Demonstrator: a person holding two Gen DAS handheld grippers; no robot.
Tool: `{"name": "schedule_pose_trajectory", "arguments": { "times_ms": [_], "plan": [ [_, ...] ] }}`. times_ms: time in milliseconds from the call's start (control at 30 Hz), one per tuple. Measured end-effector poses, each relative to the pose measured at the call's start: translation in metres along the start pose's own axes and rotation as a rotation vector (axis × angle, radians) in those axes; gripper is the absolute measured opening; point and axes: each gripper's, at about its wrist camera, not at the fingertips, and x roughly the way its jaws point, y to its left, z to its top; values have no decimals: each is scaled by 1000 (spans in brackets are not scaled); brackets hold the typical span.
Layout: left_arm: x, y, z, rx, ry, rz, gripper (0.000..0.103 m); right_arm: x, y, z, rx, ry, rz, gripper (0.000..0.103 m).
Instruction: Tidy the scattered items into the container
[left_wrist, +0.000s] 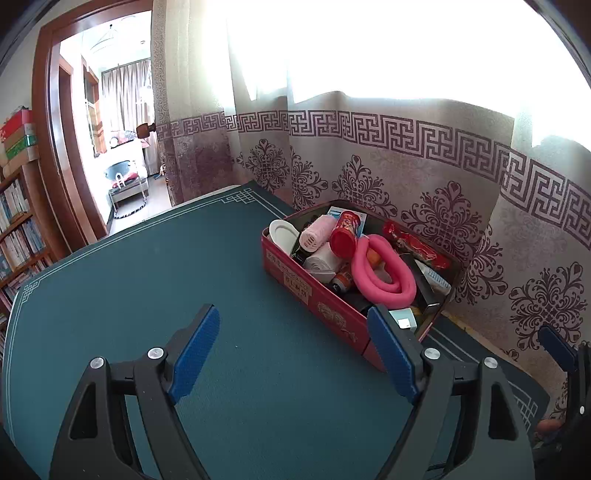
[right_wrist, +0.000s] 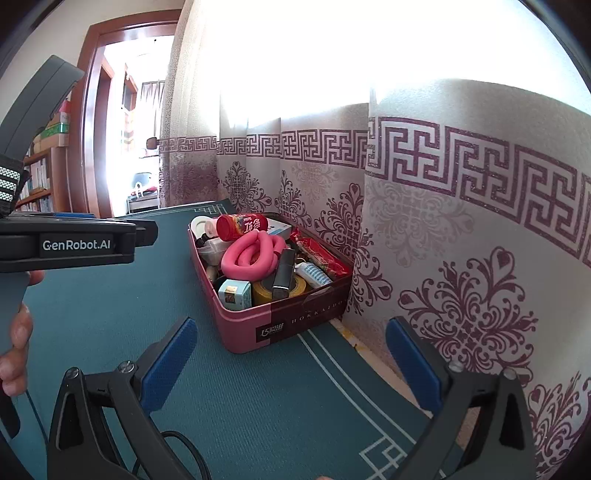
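Note:
A red box (left_wrist: 325, 306) (right_wrist: 243, 325) stands on the teal mat against the curtain, packed with items: a pink foam tube (left_wrist: 380, 269) (right_wrist: 251, 258), a red canister (left_wrist: 345, 232) (right_wrist: 242, 225), a white roll (left_wrist: 321, 258), yellow tape (right_wrist: 291, 288), a small blue carton (right_wrist: 234, 293). My left gripper (left_wrist: 295, 343) is open over bare mat just left of the box, nothing between its blue pads. My right gripper (right_wrist: 291, 362) is open too, empty, near the box's short end. The left gripper's body (right_wrist: 74, 243) shows at the left of the right wrist view, held by a hand (right_wrist: 16, 347).
The teal mat (left_wrist: 147, 295) (right_wrist: 110, 314) stretches left of the box. A patterned curtain (left_wrist: 443, 177) (right_wrist: 461, 221) hangs close behind and right of the box. A bookshelf (left_wrist: 18, 221) and an open doorway (left_wrist: 118, 147) lie at the far left.

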Motion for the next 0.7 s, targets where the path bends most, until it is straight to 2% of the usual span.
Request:
{"name": "schedule_pose_trajectory", "arguments": {
  "times_ms": [200,700],
  "plan": [
    [-2,-2,1,-10,-3,-39,85,-1,-5,3,33,1,12,102],
    [5,-15,2,30,19,-48,85,2,-11,5,35,-5,-14,102]
  ]
}}
